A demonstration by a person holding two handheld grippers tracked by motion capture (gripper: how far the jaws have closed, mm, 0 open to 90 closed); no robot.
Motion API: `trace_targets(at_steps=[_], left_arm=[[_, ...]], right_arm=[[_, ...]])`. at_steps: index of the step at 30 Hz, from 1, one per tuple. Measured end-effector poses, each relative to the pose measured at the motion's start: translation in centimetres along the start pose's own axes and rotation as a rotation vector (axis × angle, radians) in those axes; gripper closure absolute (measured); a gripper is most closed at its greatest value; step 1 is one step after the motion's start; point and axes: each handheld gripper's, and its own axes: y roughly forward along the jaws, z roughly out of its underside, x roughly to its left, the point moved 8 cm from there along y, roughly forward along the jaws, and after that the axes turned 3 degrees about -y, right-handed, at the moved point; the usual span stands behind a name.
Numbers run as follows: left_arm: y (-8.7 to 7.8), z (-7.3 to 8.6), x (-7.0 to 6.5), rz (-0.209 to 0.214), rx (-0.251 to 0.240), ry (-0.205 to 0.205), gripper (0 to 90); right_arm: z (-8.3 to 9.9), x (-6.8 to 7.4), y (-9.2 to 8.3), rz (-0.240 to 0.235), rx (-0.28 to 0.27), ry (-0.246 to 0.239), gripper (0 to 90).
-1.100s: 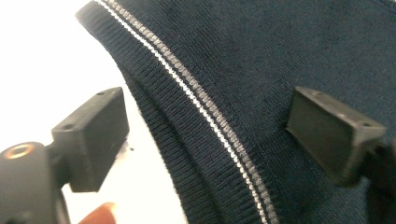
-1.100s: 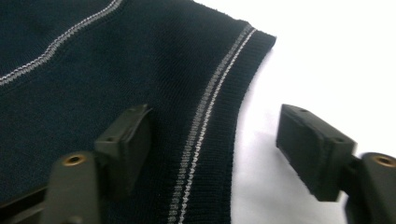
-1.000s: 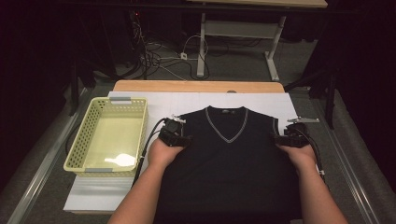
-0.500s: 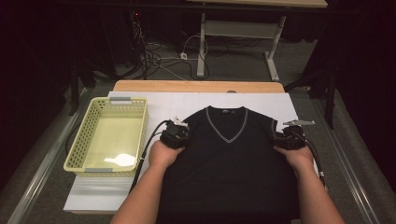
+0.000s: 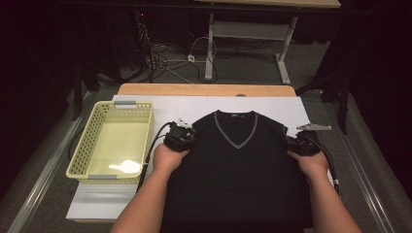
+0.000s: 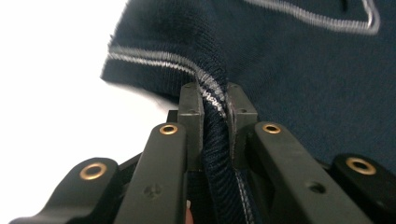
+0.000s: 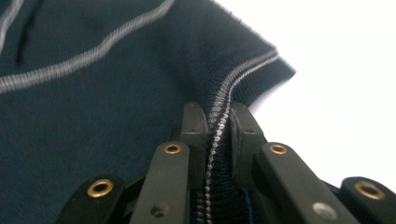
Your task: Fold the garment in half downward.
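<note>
A person's two forearms reach in from the near edge of the counter (image 5: 145, 104), each hand carrying a claw pressed to the armhole edges of a dark navy sleeveless sweater (image 5: 238, 165) spread flat, front up, on the white covering. The left claw (image 5: 179, 137) has just been closing and now pinches the striped armhole trim at the sweater's left shoulder; in the left gripper view the ribbed edge (image 6: 215, 135) stands bunched between the two jaws, pads (image 6: 190, 116) tight against it. The right claw (image 5: 302, 144) has likewise just been closing on the opposite armhole, where the right gripper view shows the pale-stitched trim (image 7: 217, 135) clamped upright between its jaws. Beyond the hands, the grey-edged V-neck (image 5: 235, 128) points toward the person. A pale yellow perforated basket (image 5: 87, 145) sits just beside the sweater on the left. Farther off, cables (image 5: 160, 60) lie on the floor beneath a table frame (image 5: 250, 31).
</note>
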Motion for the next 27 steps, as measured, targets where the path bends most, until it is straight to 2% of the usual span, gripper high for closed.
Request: trace_targets(at_steps=[2,4,8,10,13,17,18,20,22,24,27], left_arm=[[-0.5,-0.8,0.1,-0.02,-0.01,0.023,78.7],[-1.1,-1.8,0.3,-0.025,-0.033,0.022,78.7],[-3.0,-4.6,0.6,-0.049,-0.099,0.031,78.7],[-4.1,-6.2,1.0,-0.075,-0.129,0.038,78.7],[-5.6,-8.2,2.0,-0.106,-0.144,0.029,78.6],[-7.5,-10.6,2.2,-0.135,-0.212,0.044,78.4],[-7.5,-10.7,2.2,-0.135,-0.214,0.04,78.3],[-6.8,-9.8,2.2,-0.136,-0.194,0.025,78.1],[-5.4,-8.3,2.4,-0.125,-0.166,-0.008,78.0],[-4.0,-6.6,2.5,-0.106,-0.132,-0.024,77.8],[-2.6,-4.6,2.2,-0.104,-0.087,0.011,77.7]], right_arm=[[-1.0,-0.4,-0.8,0.018,-0.04,0.0,80.6],[-2.2,-0.6,-1.5,0.037,-0.065,-0.016,80.8],[-5.7,-0.7,-3.4,0.061,-0.123,-0.073,80.8],[-7.6,-0.9,-4.4,0.075,-0.16,-0.084,80.8],[-10.3,-1.2,-6.0,0.092,-0.223,-0.085,80.8],[-13.2,-1.1,-7.7,0.116,-0.281,-0.112,80.7],[-13.6,-1.0,-7.9,0.115,-0.29,-0.113,80.7],[-13.5,-0.9,-7.8,0.1,-0.288,-0.099,80.5],[-12.3,-0.9,-6.8,0.077,-0.267,-0.074,80.5],[-10.6,-0.9,-5.4,0.068,-0.234,-0.062,80.4],[-7.9,-0.9,-3.5,0.057,-0.184,-0.049,80.4]])
